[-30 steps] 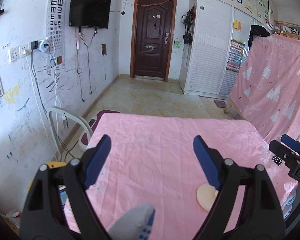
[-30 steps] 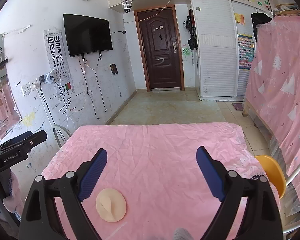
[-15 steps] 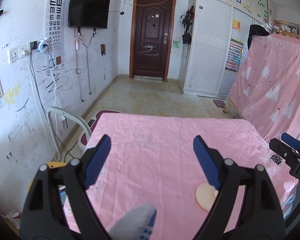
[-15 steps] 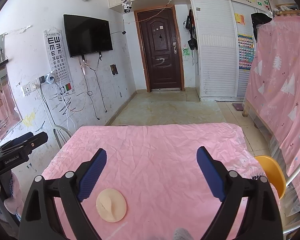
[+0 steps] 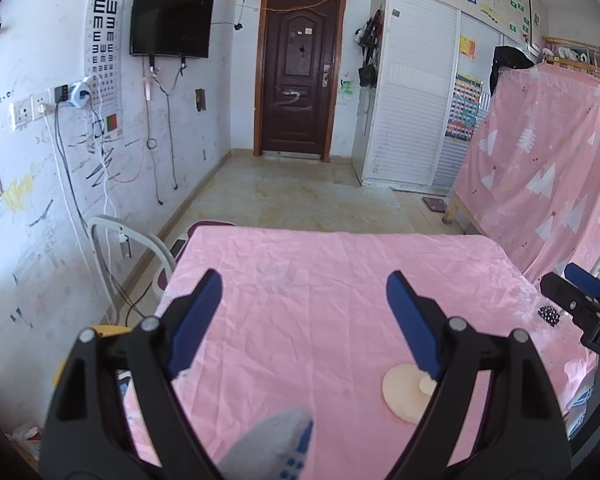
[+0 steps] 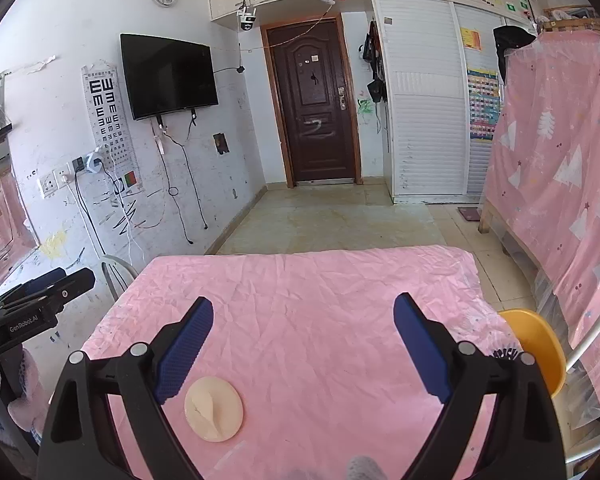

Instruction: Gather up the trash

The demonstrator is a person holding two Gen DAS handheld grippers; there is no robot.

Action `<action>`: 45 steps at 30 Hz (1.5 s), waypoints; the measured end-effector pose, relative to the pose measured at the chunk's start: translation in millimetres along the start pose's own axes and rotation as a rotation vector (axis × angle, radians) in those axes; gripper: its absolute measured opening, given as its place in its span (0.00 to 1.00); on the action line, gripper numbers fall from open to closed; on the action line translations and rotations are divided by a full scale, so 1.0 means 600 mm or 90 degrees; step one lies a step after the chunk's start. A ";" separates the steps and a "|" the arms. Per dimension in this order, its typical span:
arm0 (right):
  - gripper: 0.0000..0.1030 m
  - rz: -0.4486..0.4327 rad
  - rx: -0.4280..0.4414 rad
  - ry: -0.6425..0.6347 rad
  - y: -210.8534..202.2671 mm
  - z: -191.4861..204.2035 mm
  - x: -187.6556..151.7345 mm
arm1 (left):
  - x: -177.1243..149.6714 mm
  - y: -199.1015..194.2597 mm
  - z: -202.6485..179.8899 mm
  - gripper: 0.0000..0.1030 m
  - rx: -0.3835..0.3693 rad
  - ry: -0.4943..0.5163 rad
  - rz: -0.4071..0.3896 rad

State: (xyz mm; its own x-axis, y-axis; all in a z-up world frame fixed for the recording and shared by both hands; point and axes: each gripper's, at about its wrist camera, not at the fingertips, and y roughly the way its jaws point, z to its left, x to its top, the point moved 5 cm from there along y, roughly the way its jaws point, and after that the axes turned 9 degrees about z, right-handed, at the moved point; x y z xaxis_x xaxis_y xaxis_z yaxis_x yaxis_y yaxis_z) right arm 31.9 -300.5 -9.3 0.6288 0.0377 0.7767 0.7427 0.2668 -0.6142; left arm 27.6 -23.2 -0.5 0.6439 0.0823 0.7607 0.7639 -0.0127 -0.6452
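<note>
Nothing has shifted: both the left gripper (image 5: 304, 312) and right gripper (image 6: 303, 338) stay spread, empty, above the pink table (image 6: 320, 300); the cream disc (image 6: 214, 409), possibly trash, lies near.

Left gripper (image 5: 304, 312): black frame, ribbed blue pads, silver rivets; right gripper (image 6: 304, 336) matches it; grey knit glove (image 5: 272, 448), blue dots.

Plain pink cloth (image 6: 320, 320) on the counter; cream disc (image 6: 214, 408); blue pads (image 6: 184, 350); yellow chair (image 6: 534, 344); dark brown door (image 6: 314, 108).
</note>
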 end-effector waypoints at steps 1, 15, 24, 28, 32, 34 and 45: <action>0.80 0.000 -0.001 0.001 -0.001 -0.002 0.000 | 0.000 0.000 0.000 0.78 0.000 0.000 0.000; 0.80 -0.001 -0.006 0.012 -0.010 -0.013 -0.004 | 0.002 -0.002 -0.013 0.78 -0.005 0.010 0.001; 0.80 -0.002 -0.003 0.012 -0.010 -0.014 -0.003 | 0.003 -0.002 -0.014 0.78 -0.006 0.010 0.001; 0.80 -0.002 -0.004 0.012 -0.010 -0.014 -0.003 | 0.003 -0.002 -0.014 0.78 -0.006 0.010 0.001; 0.80 -0.002 -0.003 0.012 -0.011 -0.014 -0.004 | 0.002 -0.004 -0.015 0.78 -0.006 0.017 0.000; 0.80 -0.002 -0.003 0.012 -0.011 -0.014 -0.003 | 0.003 -0.004 -0.016 0.78 -0.010 0.019 0.002; 0.80 -0.003 -0.002 0.012 -0.011 -0.013 -0.003 | 0.005 -0.004 -0.016 0.83 -0.005 0.017 -0.002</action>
State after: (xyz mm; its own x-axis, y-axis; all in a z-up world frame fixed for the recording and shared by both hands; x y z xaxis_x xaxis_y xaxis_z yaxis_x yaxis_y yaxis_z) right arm 27.6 -310.0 -7.8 0.6296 0.0183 0.7767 0.7462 0.2644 -0.6110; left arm 28.3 -32.2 4.2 0.6427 0.0557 0.7641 0.7659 -0.0202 -0.6427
